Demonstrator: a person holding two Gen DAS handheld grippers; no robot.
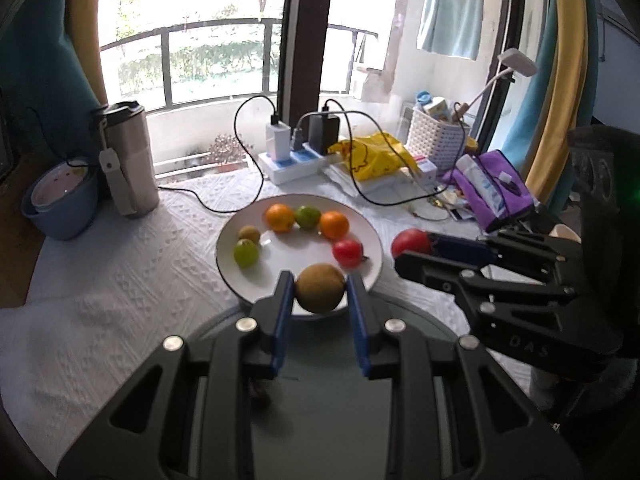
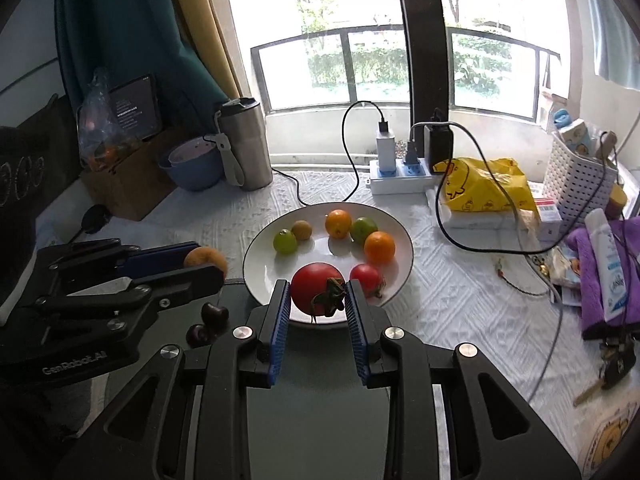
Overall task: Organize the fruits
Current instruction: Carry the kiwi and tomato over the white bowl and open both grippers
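My left gripper point(image 1: 320, 286) is shut on a brown round fruit point(image 1: 320, 288) and holds it over the near rim of the white plate point(image 1: 280, 252). My right gripper point(image 2: 318, 294) is shut on a red tomato point(image 2: 314, 288) with a green stem, also above the plate's near rim point(image 2: 256, 240). On the plate lie two oranges point(image 1: 280, 218), two green fruits point(image 1: 246, 253), a small brown fruit point(image 1: 250, 234) and a small red tomato point(image 1: 347, 252). Two dark chestnut-like fruits point(image 2: 214, 314) lie on a dark round tray point(image 2: 236, 292) under the grippers.
A steel tumbler point(image 1: 128, 160) and a blue bowl point(image 1: 60, 208) stand at the back left. A power strip point(image 1: 292, 162) with chargers and black cables, a yellow bag point(image 1: 374, 156), a white basket point(image 1: 438, 136) and a purple cloth point(image 1: 496, 192) crowd the back right.
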